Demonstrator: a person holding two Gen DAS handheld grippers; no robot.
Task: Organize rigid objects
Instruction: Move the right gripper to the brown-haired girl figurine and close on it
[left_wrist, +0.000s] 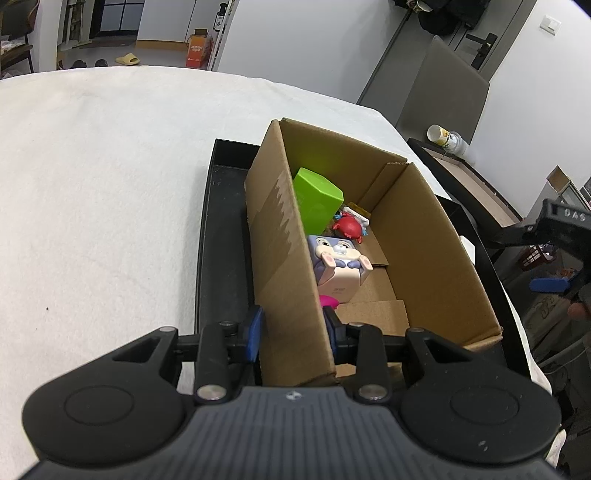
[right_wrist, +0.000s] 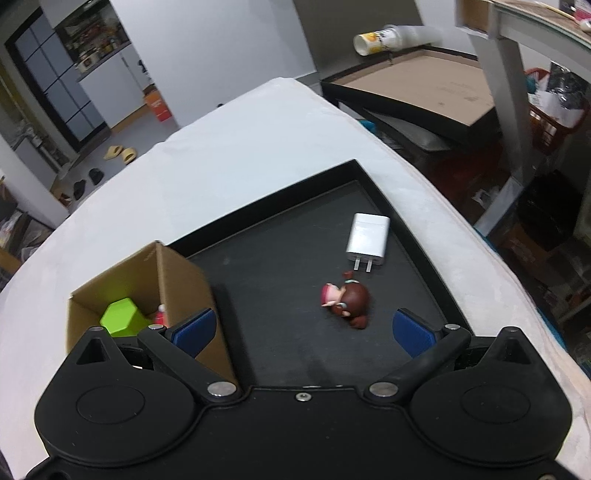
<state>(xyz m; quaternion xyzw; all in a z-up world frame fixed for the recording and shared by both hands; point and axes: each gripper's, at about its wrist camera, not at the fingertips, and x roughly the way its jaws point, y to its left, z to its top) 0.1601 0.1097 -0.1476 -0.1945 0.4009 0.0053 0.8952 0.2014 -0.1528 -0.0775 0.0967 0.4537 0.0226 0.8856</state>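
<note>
White cloth (right_wrist: 229, 158) under black tray (right_wrist: 417, 254) — slippers (right_wrist: 120, 153) on floor.

Left gripper (left_wrist: 293, 332) angled downward, blue pads clamped tight on a cardboard box wall (left_wrist: 284, 258). Right gripper (right_wrist: 303, 330) also tilted down, jaws spread wide, nothing between its pads (right_wrist: 412, 332).

1. Your cardboard box (left_wrist: 417, 221) is matt brown corrugated board, torn pale along one wall.
2. The green block (left_wrist: 317, 195) looks like smooth, glossy plastic.
3. Your tray (right_wrist: 280, 266) is matt black, lightly scuffed.
4. The charger (right_wrist: 367, 236) is smooth white plastic with metal prongs.
5. The tablecloth (left_wrist: 92, 203) is soft, nappy white fabric.
</note>
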